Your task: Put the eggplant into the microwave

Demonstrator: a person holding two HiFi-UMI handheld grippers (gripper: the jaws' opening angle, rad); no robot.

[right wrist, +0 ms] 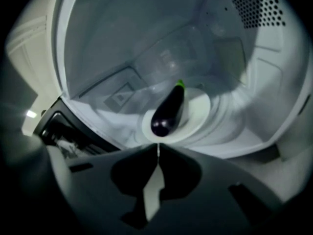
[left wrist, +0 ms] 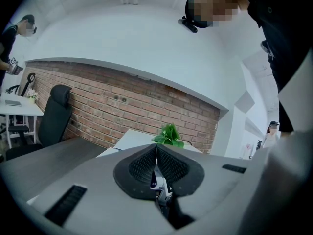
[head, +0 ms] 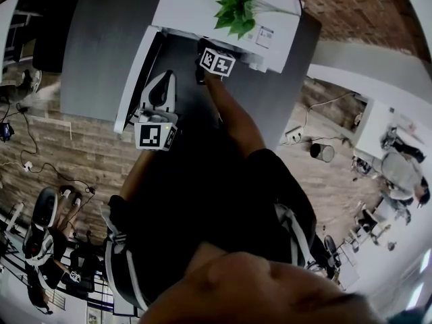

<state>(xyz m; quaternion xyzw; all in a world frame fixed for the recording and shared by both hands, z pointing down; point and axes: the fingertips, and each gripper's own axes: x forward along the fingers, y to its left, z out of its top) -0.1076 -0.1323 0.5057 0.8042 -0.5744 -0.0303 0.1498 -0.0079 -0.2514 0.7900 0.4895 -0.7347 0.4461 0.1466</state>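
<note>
My right tongs [right wrist: 157,148] are inside the microwave [right wrist: 112,43]. They are pressed shut and hold nothing. The eggplant [right wrist: 168,111] lies on a white plate [right wrist: 200,109] just in front of their tips, with its round end nearest the tips. I think it is in the right place, so the job looks almost done.

My left tongs [left wrist: 156,148] are shut too, with nothing in them. They point up past a plant [left wrist: 169,133] to a brick wall.

What could go wrong? If I push the right tongs forward, the tips can poke the eggplant and roll it off the plate. If I pull them out crooked, I can bump the microwave wall. The door [head: 133,86] is open beside my left tongs, and a careless swing can knock it.
</note>
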